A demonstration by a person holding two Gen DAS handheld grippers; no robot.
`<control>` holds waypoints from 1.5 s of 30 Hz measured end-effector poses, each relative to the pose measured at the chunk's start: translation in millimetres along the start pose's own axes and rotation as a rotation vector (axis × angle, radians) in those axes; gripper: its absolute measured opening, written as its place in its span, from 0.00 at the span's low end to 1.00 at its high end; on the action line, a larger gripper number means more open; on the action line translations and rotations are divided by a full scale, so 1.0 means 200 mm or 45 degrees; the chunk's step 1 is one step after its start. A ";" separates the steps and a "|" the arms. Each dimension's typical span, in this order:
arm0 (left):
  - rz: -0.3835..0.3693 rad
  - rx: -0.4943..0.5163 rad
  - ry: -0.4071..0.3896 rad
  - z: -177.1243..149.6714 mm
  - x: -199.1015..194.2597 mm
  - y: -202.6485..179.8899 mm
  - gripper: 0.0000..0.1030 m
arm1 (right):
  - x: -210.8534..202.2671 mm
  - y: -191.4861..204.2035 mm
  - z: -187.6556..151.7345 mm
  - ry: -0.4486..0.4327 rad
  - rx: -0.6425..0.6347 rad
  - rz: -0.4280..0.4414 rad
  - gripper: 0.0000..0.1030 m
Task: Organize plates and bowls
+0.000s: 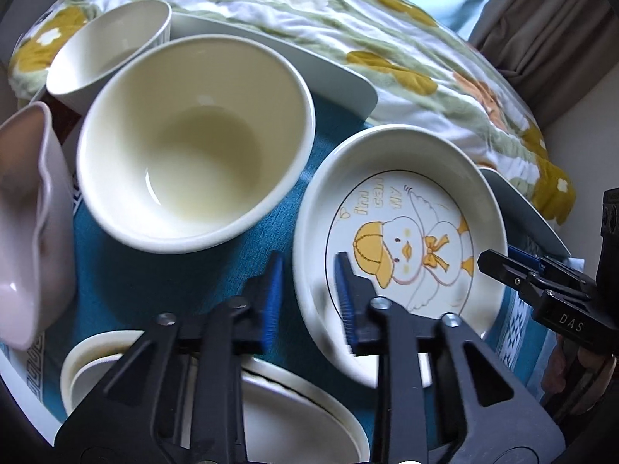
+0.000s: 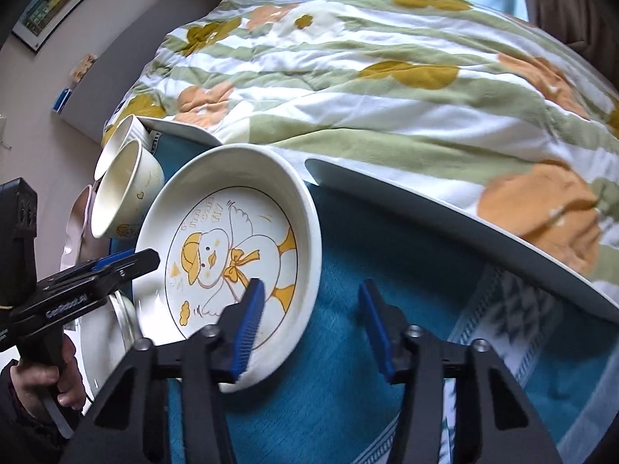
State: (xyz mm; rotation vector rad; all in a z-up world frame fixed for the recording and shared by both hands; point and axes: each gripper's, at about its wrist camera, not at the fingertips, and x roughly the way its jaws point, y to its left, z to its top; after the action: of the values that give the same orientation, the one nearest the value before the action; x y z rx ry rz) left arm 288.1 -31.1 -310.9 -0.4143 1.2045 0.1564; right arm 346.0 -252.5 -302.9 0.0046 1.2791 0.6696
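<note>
Both grippers, left and right, gape empty astride the duck plate's rim; bowls ahead sit unstacked, sorting barely begun.

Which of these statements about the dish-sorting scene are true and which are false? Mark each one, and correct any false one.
1. The duck plate lies on a teal cloth. True.
2. The left gripper is clamped shut on the large cream bowl. False: its jaws stand open, straddling the rim of the duck plate, and the bowl sits apart from them.
3. The large cream bowl is empty. True.
4. The right gripper holds a spoon. False: it is open and holds nothing, with its one finger over the duck plate.
5. A flowered quilt lies beyond the dishes. True.
6. The pink dish sits inside the duck plate. False: it stands on the far side of the cream bowl.
</note>
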 end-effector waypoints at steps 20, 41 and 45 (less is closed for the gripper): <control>0.029 0.069 -0.018 -0.01 -0.07 -0.01 0.11 | -0.06 0.07 -0.03 -0.071 -0.042 -0.054 0.11; -0.156 0.183 -0.164 -0.07 -0.59 0.12 0.11 | -0.37 0.35 -0.23 -0.241 0.090 -0.050 0.12; -0.155 0.216 -0.159 -0.15 -0.67 0.22 0.11 | -0.39 0.48 -0.33 -0.252 0.122 -0.041 0.12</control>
State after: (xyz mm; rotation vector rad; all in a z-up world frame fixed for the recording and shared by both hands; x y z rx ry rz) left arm 198.5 11.7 -204.8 -0.3234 1.0574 -0.0250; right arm 234.0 -233.8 -220.7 0.1257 1.1173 0.5653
